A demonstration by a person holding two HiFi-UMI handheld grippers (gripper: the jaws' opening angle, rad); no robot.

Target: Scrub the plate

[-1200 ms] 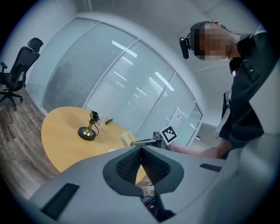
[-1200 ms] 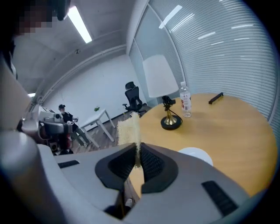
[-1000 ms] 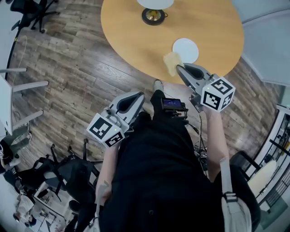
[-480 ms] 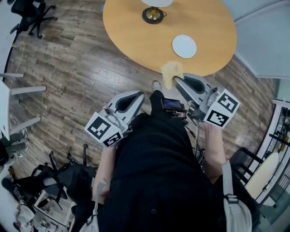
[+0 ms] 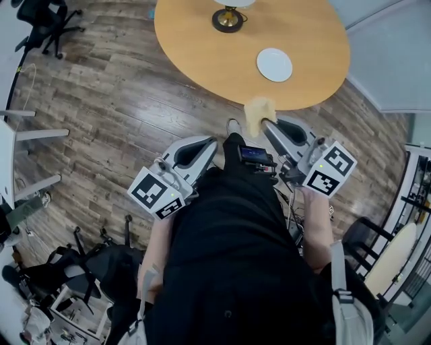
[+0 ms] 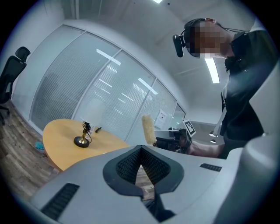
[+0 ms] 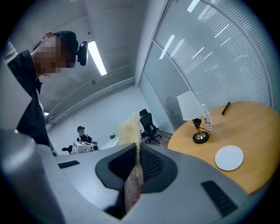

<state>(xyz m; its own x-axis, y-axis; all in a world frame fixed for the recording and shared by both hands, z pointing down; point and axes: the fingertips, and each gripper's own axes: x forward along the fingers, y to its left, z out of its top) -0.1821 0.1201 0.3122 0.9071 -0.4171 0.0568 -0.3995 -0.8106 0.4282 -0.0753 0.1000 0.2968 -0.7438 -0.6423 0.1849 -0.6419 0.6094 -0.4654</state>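
Left claw (image 5: 204, 144), closed on nothing, hangs over the floor at 9 o'clock; right claw (image 5: 267, 125) at 2 o'clock pinches a sponge (image 5: 256, 110) just off the table (image 5: 202, 54) edge. Farther on, at 1 o'clock from the sponge, the plate (image 5: 275, 65) lies on the table, with a lamp (image 5: 227, 19) at its 11.

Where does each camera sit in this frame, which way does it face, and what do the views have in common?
Head view: on the person's head, facing steeply down at the round table and plate; black torso and forearms show.
Left gripper view: on the left gripper, looking along its shut fingers to the table; person's torso at right.
Right gripper view: on the right gripper, along fingers clamping the sponge; torso at left.
Shared: the sponge and table show in all three.
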